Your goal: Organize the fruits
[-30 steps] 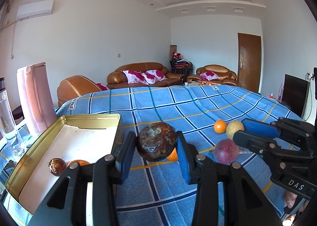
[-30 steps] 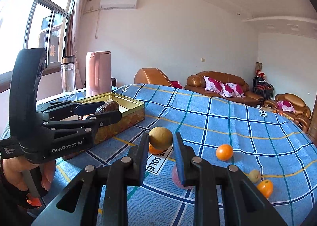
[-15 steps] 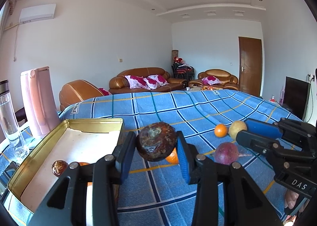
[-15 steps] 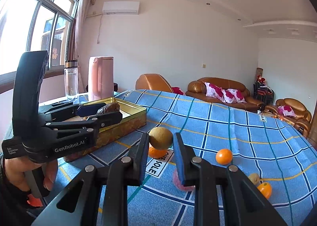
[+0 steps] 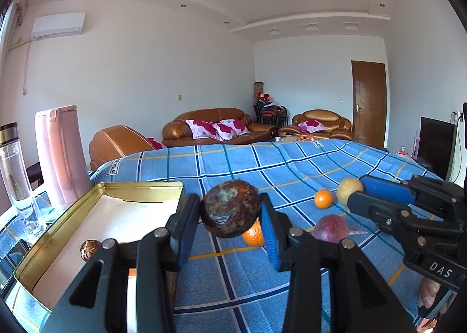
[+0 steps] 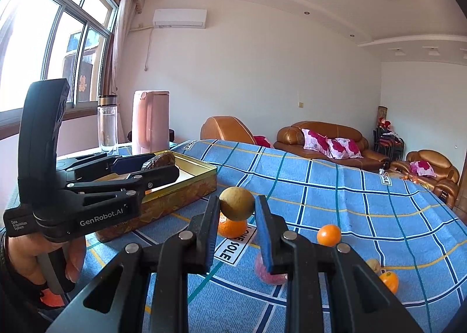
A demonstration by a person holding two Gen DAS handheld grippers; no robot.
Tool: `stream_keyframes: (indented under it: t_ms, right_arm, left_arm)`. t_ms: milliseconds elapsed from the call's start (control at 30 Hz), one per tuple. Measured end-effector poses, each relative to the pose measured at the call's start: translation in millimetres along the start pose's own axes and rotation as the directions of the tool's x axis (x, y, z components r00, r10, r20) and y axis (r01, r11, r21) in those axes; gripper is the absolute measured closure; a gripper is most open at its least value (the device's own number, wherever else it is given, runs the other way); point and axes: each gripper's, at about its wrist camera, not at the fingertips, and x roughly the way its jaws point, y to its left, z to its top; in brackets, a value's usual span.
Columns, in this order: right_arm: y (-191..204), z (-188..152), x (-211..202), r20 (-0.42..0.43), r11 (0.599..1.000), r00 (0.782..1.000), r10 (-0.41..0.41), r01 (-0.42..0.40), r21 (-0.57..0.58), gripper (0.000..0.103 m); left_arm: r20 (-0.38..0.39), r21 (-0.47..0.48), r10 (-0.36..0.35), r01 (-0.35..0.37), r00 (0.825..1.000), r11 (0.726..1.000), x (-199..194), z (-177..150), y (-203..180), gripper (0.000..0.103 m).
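My left gripper (image 5: 230, 216) is shut on a dark, wrinkled brown fruit (image 5: 230, 208), held above the blue checked cloth just right of the gold tin (image 5: 140, 187). The tin holds a small dark fruit (image 5: 89, 249) and something orange, mostly hidden by my finger. My right gripper (image 6: 237, 210) is shut on a yellow-brown round fruit (image 6: 236, 203), and shows in the left wrist view as the right gripper (image 5: 354, 191) at right. On the cloth lie an orange (image 5: 254, 235), a second orange (image 5: 323, 198) and a purple-red fruit (image 5: 332, 227).
A pink jug (image 5: 59, 154) and a clear bottle (image 5: 16, 178) stand left of the tin. Further right on the cloth are a small yellow fruit (image 6: 373, 265) and another orange (image 6: 389, 282). A hand (image 6: 38, 257) holds the left gripper's handle. Sofas stand behind the table.
Both views have tilted up a little, so the table sits lower in frame. Each gripper keeps its fruit, and the fruits on the cloth lie as before.
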Motion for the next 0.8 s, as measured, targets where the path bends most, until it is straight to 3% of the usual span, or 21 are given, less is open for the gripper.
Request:
stream_keyframes:
  t_ms: [800]
  right_arm:
    - [1.3, 2.5, -2.3, 0.032, 1.0, 0.999, 0.009, -0.009, 0.002, 0.077]
  left_arm:
    - [0.038, -0.002, 0.012, -0.012, 0.999, 1.0, -8.5, 0.3, 0.0, 0.061]
